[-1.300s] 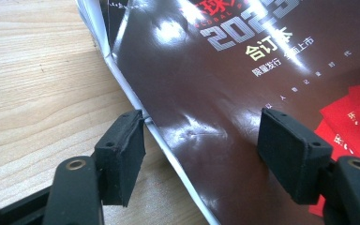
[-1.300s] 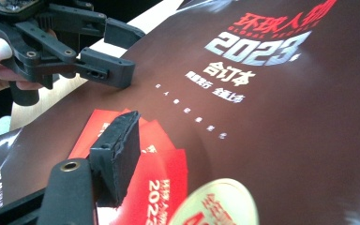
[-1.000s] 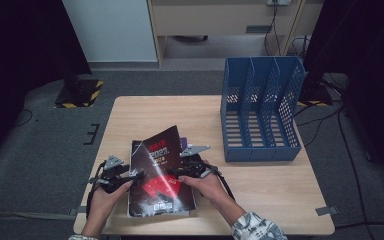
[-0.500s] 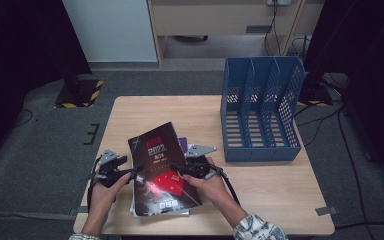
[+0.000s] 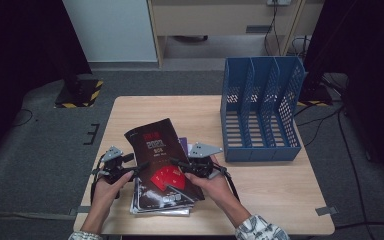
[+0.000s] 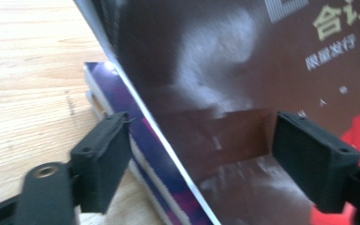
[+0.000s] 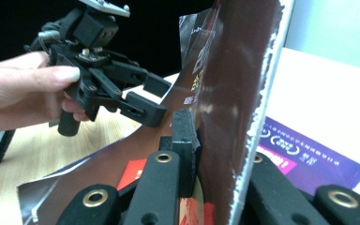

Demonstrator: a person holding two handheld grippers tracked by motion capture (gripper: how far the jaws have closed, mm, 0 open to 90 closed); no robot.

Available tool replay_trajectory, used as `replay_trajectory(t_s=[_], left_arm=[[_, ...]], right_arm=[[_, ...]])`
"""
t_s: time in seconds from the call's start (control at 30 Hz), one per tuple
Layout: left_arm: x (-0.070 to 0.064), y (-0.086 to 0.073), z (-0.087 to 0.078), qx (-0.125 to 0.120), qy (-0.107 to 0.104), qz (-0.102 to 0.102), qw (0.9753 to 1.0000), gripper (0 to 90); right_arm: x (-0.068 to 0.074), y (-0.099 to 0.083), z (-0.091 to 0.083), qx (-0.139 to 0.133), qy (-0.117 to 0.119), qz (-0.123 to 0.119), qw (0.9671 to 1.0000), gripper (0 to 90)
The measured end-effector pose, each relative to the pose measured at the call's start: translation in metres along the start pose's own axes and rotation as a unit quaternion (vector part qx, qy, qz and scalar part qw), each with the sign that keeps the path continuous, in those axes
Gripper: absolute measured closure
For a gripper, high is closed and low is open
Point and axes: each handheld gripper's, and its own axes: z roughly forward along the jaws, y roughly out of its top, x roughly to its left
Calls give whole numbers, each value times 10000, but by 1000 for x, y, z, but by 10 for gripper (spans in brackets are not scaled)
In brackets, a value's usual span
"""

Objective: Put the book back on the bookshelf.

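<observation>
High view shows the dark magazine [image 5: 158, 155] tilted up off the stack [image 5: 155, 204] near the table's front edge, clamped by the right gripper [image 5: 176, 164] alone while the left gripper [image 5: 139, 167] gapes around its edge, so the limp cover may sag and slip out.

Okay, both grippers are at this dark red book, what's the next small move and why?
Probably close the left gripper on the book. Its jaws stand open astride the book's edge, while the right gripper already clamps the other side, tilting it up off the stack. A second grip should steady it before carrying it toward the blue file rack.
</observation>
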Motion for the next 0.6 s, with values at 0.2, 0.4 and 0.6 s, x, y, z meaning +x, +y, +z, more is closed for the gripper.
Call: replay_trajectory(t_s=[0.2, 0.4, 0.6], left_arm=[[1, 1, -1, -158, -242, -44, 9996, 178], [1, 2, 3, -195, -592, -79, 9980, 110], [0, 5, 3, -256, -931, -74, 9953, 196]], right_arm=[[3, 8, -4, -212, 134, -114, 9996, 847], [4, 13, -7, -372, 295, -134, 9988, 852], [4, 14, -8, -447, 411, -151, 9980, 854]])
